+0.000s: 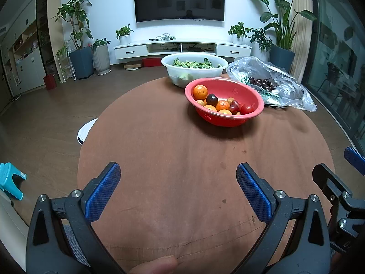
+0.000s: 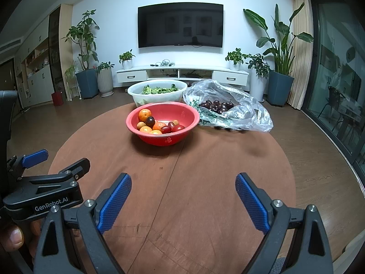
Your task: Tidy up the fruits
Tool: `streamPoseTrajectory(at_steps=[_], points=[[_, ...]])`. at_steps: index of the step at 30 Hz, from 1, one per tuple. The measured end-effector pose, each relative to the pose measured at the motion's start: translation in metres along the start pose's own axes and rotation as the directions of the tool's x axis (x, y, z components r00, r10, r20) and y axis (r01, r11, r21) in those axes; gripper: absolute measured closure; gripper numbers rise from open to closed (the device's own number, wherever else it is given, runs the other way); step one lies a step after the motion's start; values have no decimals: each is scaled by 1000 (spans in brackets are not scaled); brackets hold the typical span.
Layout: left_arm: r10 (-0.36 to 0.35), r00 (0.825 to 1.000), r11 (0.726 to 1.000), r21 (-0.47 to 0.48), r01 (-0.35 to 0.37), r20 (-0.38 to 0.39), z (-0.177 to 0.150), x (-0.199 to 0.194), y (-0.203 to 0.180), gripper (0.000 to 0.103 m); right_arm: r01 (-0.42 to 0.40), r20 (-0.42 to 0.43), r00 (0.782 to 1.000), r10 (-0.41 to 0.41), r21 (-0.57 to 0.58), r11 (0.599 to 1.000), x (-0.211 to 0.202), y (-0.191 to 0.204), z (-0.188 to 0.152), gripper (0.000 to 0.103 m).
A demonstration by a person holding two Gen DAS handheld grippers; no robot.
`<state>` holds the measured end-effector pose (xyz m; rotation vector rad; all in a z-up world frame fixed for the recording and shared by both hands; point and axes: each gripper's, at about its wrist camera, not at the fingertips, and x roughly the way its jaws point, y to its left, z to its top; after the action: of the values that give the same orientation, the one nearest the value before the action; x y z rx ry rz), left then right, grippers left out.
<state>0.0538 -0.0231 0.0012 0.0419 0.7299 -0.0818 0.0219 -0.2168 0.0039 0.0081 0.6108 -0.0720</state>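
A: Risk? The fruits sit heaped in the red colander [image 2: 163, 123]; a clumsy pinch could roll a round one out or bruise it.

B: Where from the right hand-held gripper [image 2: 183, 202]?

A: Ahead, slightly left, well apart. From the left hand-held gripper [image 1: 178, 187], ahead-right. Both spread, empty, over the table [image 2: 205, 171].

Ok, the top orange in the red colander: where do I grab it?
Grip the top orange across its middle, coming from above: it sits highest, against the left wall of the red colander, with its crown exposed. The right claw is open.
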Motion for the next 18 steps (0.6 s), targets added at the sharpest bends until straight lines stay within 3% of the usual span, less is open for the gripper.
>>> streamPoseTrajectory(at_steps=[18], points=[[-1, 1000, 1000, -2, 1, 0, -1, 2, 0, 0, 0, -1, 1000, 0, -1, 1000, -1, 0, 1, 8]])
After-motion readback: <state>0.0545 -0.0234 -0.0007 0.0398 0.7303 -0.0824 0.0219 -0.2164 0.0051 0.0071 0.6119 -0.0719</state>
